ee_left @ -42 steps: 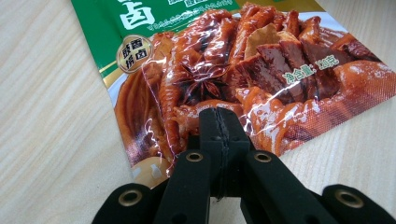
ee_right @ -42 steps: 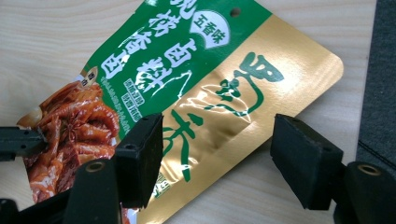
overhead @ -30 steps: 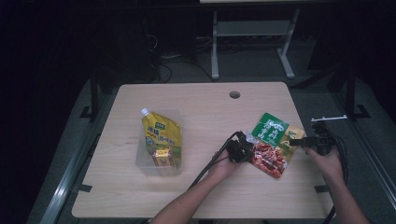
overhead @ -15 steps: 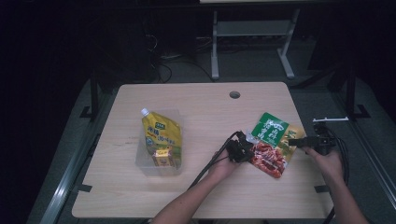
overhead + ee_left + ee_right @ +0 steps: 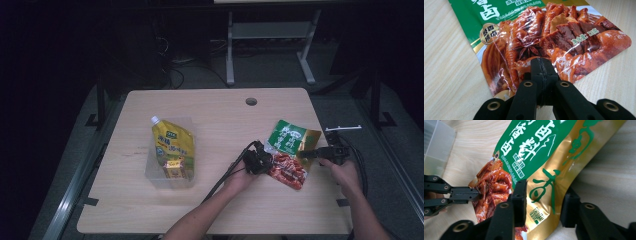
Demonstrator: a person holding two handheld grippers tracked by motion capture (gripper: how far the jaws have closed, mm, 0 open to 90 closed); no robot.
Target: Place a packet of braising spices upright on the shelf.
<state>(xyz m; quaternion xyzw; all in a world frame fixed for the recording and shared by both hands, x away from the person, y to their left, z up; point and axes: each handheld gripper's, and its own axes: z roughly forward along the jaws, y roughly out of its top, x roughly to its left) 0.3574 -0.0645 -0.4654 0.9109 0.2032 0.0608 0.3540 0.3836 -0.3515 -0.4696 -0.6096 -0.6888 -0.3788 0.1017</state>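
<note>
1. Near the table's [image 5: 215,210] right edge, toward the front, lies the snack pouch [image 5: 289,150], flat on the wood, green and gold at one end, red food print at the other.
2. Pouch long axis runs diagonally: green/gold end points to the far right corner, red end points to the front edge, slightly left.
3. Left gripper [image 5: 264,161] sits at the pouch's left edge, jaws fully closed; in the left gripper view the pressed-together tips [image 5: 541,65] lie over the pouch's [image 5: 544,37] printed red part. Whether the film is actually pinched between them, cannot tell.
4. Right gripper [image 5: 311,153] comes in from the right edge side, level with the table; in the right gripper view its jaws have just been closing and stand partly apart with the gold strip of the pouch [image 5: 549,170] between them. Pads not visibly pressing on it.
5. Left gripper also shows in the right gripper view [image 5: 477,194], tips at the red print.
6. Left of the table's centre: clear plastic bin [image 5: 167,172] holding a yellow spout pouch [image 5: 172,145], cap pointing to the far left corner.
</note>
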